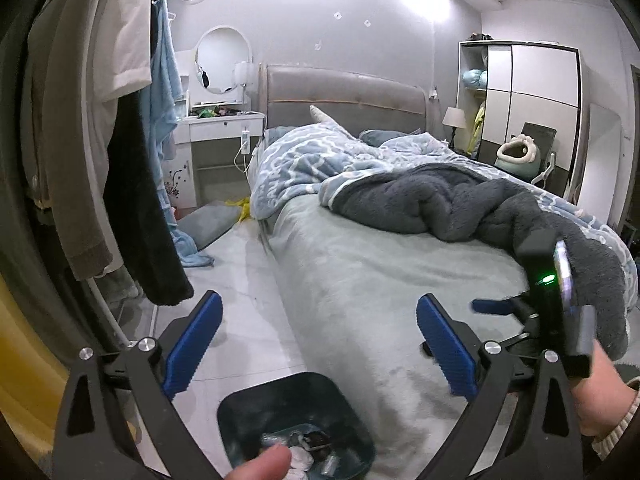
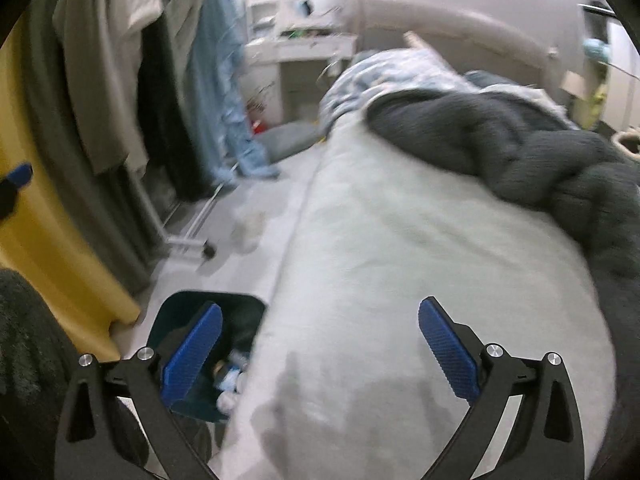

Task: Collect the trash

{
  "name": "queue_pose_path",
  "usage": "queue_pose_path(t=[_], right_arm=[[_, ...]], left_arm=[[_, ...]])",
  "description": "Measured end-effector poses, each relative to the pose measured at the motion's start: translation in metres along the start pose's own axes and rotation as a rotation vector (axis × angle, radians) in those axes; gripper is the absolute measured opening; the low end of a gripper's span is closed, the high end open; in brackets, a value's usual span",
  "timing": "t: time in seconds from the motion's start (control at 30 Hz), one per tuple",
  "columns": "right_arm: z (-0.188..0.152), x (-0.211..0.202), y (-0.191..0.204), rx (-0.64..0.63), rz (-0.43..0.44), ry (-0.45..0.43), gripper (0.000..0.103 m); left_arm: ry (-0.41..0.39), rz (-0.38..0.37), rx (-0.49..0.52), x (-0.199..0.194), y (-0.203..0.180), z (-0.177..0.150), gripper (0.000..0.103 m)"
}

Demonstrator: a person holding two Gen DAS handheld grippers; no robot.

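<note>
Your bin sits on the floor against the bed's near corner, already holding several scraps of trash. Your left gripper and right gripper both gape wide, empty. No loose trash shows elsewhere. The floor strip between bed and hanging clothes is narrow.

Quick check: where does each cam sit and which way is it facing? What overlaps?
Left wrist: on the left tool, jaws open and empty, facing along the grey-sheeted bed toward the padded headboard; a thumb tip, the right hand and right tool body show.
Right wrist: on the right tool, open and empty, tilted down over the bed; blurred.
Shared: bed, dark fleece blanket, dark green square bin holding trash, hanging clothes.
</note>
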State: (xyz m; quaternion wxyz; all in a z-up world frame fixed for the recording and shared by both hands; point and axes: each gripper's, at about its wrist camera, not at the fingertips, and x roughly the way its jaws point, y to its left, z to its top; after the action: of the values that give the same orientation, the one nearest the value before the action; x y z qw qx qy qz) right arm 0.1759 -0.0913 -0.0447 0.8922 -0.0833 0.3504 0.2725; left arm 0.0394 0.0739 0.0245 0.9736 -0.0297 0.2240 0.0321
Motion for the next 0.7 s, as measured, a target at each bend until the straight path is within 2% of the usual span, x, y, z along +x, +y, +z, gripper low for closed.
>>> queue_pose_path(t=[0.2,0.3,0.4,0.53,0.63,0.7], right_arm=[[-0.023,-0.059,-0.035,0.073,-0.096,-0.112,0.1],[-0.04,-0.083,-0.045,0.106,-0.137,-0.152,0.1],[-0.053,-0.101,-0.044,0.088,-0.196,-0.183,0.1],[-0.056,-0.124,-0.041,0.112,-0.189,-0.235,0.1],[-0.058,-0.14,-0.024,0.019,-0.233,-0.258,0.1],[-0.064,-0.144,-0.018,0.013,-0.217,-0.255,0.1]], left_arm=[[-0.015,0.002,0.005,-0.009,-0.022,-0.005,0.1],[-0.024,0.027,0.028,-0.015,-0.03,-0.01,0.1],[-0.024,0.05,0.04,-0.021,-0.033,-0.013,0.1],[-0.013,0.068,0.032,-0.029,-0.035,-0.019,0.1],[-0.008,0.065,0.027,-0.035,-0.038,-0.023,0.1],[-0.014,0.066,0.031,-0.038,-0.039,-0.024,0.1]])
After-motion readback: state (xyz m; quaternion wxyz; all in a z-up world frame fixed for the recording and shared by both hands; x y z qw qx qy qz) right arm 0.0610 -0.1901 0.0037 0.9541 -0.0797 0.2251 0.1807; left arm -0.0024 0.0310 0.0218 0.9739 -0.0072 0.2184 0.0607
